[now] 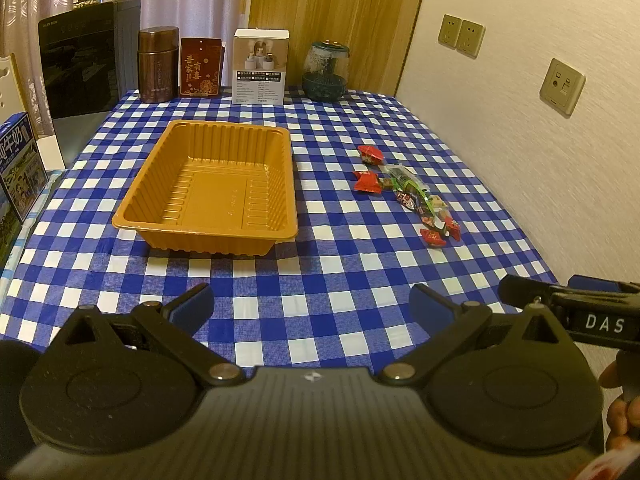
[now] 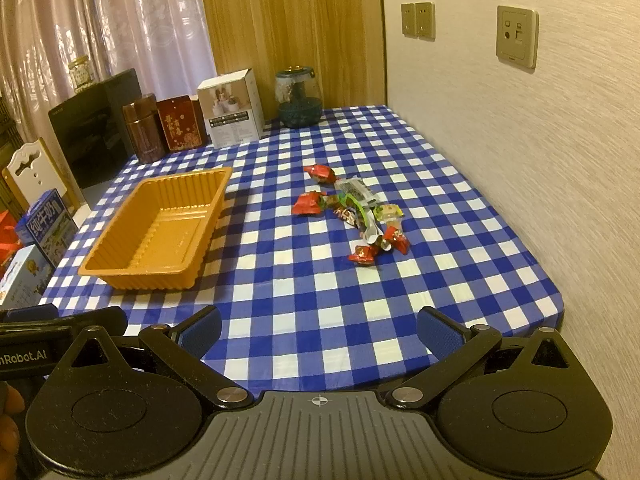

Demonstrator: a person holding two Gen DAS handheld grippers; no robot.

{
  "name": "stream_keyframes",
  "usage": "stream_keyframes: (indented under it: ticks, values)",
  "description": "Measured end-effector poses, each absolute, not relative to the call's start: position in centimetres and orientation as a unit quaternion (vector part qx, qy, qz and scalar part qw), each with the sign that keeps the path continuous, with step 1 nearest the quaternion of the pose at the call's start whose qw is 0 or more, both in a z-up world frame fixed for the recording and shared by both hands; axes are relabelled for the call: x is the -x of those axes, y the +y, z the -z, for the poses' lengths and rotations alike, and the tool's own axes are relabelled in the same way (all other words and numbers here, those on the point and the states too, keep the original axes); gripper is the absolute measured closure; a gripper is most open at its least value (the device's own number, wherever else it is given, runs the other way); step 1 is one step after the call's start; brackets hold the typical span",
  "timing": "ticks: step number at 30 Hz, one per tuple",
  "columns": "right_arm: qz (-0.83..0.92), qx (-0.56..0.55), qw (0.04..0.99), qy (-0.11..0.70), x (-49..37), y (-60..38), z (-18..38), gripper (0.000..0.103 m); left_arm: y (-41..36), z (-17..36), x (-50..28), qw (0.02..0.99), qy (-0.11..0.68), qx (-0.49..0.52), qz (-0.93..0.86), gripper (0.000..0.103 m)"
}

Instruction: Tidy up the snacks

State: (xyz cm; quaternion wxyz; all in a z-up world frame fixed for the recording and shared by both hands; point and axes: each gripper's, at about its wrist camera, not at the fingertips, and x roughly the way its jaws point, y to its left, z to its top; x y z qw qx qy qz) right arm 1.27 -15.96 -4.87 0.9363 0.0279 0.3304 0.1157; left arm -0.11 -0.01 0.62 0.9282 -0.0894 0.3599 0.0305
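An empty orange plastic tray [image 1: 156,184] [image 2: 120,240] sits on the blue-and-white checked tablecloth, left of centre. A loose pile of wrapped snacks [image 1: 408,190] [image 2: 352,210], several red and some clear or green, lies to the right of the tray near the wall. My left gripper [image 1: 312,304] hovers open over the near edge of the table, nothing between its blue-padded fingers. My right gripper [image 2: 320,328] is also open and empty, hanging at the near table edge, well short of the snacks. Part of the right gripper's body [image 1: 580,312] shows at the left wrist view's right edge.
Along the table's far edge stand a brown canister [image 1: 158,64], a red box [image 1: 200,66], a white carton [image 1: 260,66] and a dark glass jar [image 1: 325,72]. A black appliance [image 1: 84,68] and milk cartons [image 1: 18,164] flank the left side. A wall [image 1: 520,120] borders the right.
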Motion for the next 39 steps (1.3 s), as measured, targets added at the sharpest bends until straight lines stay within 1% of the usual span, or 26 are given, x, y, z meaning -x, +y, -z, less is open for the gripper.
stream_keyframes:
  ticks: [14,22,36,39]
  values:
    - [-0.115,-0.030,0.937,0.329,-1.3,-16.1,4.9,0.000,0.0,-0.6,0.1,0.928,0.360,0.090,-0.031,0.000]
    - [-0.093,-0.062,0.949,0.293,-1.9,-18.0,4.3,0.000,-0.2,-0.6,-0.7,0.927,0.359,0.103,-0.019,0.000]
    - [-0.051,-0.057,0.953,0.293,-8.5,-23.3,6.3,0.001,-3.6,3.3,-9.6,0.919,0.378,0.097,0.044,0.000]
    - [-0.054,-0.054,0.952,0.298,-10.6,-24.3,7.3,0.001,-4.7,4.2,-12.0,0.917,0.384,0.093,0.057,0.003]
